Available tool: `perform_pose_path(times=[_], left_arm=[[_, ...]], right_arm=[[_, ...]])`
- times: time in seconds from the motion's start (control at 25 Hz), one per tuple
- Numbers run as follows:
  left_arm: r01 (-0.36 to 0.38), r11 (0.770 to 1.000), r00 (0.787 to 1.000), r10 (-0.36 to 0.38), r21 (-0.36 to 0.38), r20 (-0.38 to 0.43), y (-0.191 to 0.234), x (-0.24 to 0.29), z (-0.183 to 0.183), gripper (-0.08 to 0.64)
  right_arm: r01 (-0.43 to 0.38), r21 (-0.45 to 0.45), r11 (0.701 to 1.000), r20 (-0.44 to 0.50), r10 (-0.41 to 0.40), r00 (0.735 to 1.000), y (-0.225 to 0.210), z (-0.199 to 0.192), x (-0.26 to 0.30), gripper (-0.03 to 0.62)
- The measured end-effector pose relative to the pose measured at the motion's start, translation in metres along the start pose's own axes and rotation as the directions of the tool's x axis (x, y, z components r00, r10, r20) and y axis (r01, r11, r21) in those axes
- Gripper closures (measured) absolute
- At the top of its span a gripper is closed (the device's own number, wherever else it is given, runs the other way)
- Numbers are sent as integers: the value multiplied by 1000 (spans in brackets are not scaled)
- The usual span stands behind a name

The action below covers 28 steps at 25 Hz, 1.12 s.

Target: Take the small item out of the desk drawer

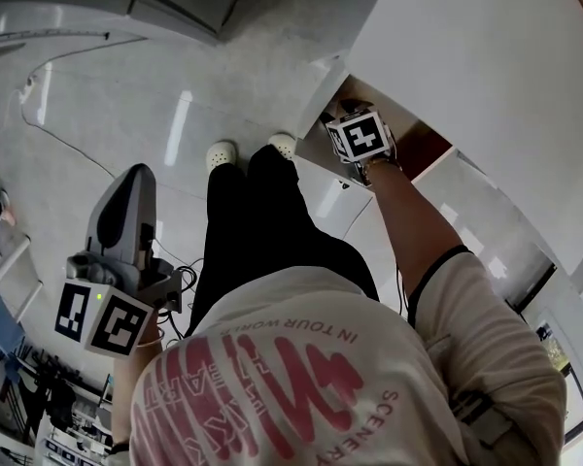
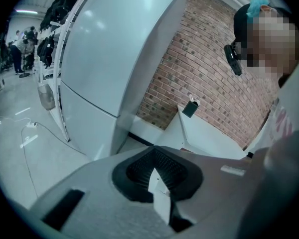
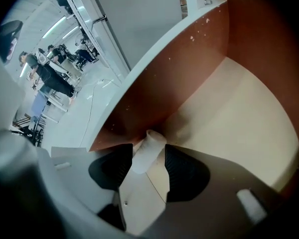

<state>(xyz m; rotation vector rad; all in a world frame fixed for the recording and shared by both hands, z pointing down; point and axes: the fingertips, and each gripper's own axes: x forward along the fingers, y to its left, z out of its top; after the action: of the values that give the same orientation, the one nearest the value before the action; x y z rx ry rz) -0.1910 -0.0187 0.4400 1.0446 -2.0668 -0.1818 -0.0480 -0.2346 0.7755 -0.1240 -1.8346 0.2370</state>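
Small white cylindrical item (image 3: 149, 146): lies low in the open drawer, its far end close to the drawer's side wall, its near part between the pads of the right tongs.
Right tongs (image 3: 148, 162): reach down into the drawer, narrowed onto the small white cylindrical item. Both black ribbed pads appear to touch it, so I judge it gripped but not yet lifted clear.
Left tongs (image 2: 157, 169): hang at the person's side, away from the drawer. The pads are drawn together with nothing between them.
Pale cream drawer bottom (image 3: 239, 113): bare around the item; nothing else shows in the part that can be seen.
Reddish-brown drawer wall (image 3: 179, 68): stands just beyond the item's tip, with a white edge along its top.
White table (image 1: 486, 56): overhangs the drawer in the head view, so the right arm works under its edge.
Glossy grey floor (image 1: 107, 115): runs away behind the drawer, with a thin cable across it.
Step in hand: grip made, lift out to come.
Risk, slip: the pads hold a smooth round shape near one end, so it may pivot or roll out if the squeeze is light.
Risk, knock: the wall sits close to the tip, and a tilted lift could catch it and pry the item loose.
Risk, overhead: rising too steeply could bump the tongs on the table edge.
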Motion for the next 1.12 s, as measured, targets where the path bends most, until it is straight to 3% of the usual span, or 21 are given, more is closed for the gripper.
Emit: perform_pose_path(times=[0.76, 1.12], left_arm=[[-27, 1000, 1000, 27, -13, -2, 7, -4, -4, 554], [-23, 1000, 1000, 23, -18, 7, 7, -5, -4, 554]], right_arm=[[39, -10, 999, 4, -39, 999, -6, 4, 11, 417], [19, 50, 999, 12, -20, 1000, -5, 2, 9, 454]])
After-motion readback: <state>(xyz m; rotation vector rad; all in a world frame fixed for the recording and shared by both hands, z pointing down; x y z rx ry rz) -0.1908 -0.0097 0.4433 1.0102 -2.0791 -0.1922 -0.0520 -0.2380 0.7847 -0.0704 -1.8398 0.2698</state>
